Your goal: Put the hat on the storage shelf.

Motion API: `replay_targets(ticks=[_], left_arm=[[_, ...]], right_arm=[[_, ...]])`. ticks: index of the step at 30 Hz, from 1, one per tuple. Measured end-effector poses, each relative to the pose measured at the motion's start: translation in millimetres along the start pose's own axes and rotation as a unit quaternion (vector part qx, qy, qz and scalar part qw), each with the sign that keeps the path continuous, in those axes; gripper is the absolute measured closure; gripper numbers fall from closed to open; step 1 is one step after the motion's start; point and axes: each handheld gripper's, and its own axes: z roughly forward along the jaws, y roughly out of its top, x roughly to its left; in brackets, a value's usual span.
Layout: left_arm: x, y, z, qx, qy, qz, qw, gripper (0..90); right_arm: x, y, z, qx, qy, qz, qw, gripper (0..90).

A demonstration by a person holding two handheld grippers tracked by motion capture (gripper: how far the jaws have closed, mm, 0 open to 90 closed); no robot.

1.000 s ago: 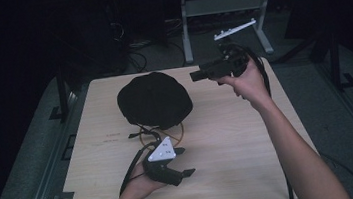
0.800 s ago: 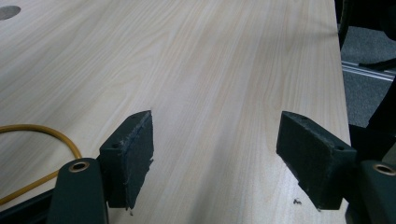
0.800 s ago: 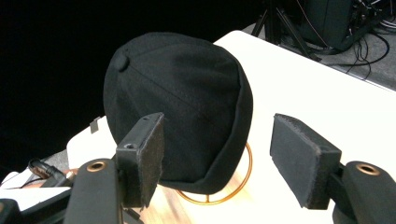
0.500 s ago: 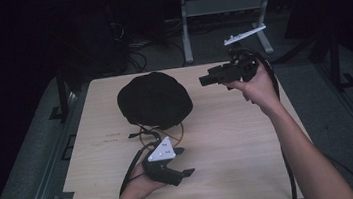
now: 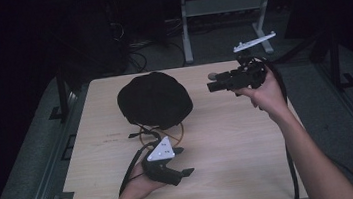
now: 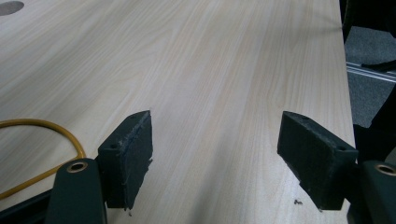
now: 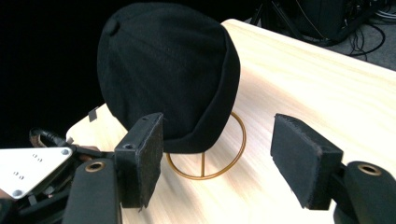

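A black cap sits on a gold wire stand at the back left-middle of the wooden table. My right gripper is held in the air to the right of the cap, pointing left at it, jaws open and empty. In the right gripper view the cap and the stand's round base lie beyond the open right gripper. My left gripper rests low near the table's front, just in front of the stand, pointing right. The left gripper is open over bare wood.
The gold ring curves past the left jaw in the left gripper view. The table's right edge drops to grey floor. A metal frame and cables stand behind the table. The left gripper's grey plate shows at bottom left.
My right gripper has drifted to the right and a little nearer, farther from the cap. The left gripper and the cap have not moved.
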Motion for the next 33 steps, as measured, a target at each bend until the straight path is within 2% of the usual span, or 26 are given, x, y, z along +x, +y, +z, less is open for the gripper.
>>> replay_targets(ticks=[13,33], left_arm=[[0.0,-0.8,-0.7,0.001,0.001,0.001,1.0,26.0],[-0.2,-1.9,-1.1,0.0,0.001,-0.003,1.0,25.8]], right_arm=[[-5.7,-25.5,-2.1,0.007,0.003,0.007,0.9999,32.9],[-19.9,-75.5,-14.2,0.009,0.003,0.037,0.9993,32.5]])
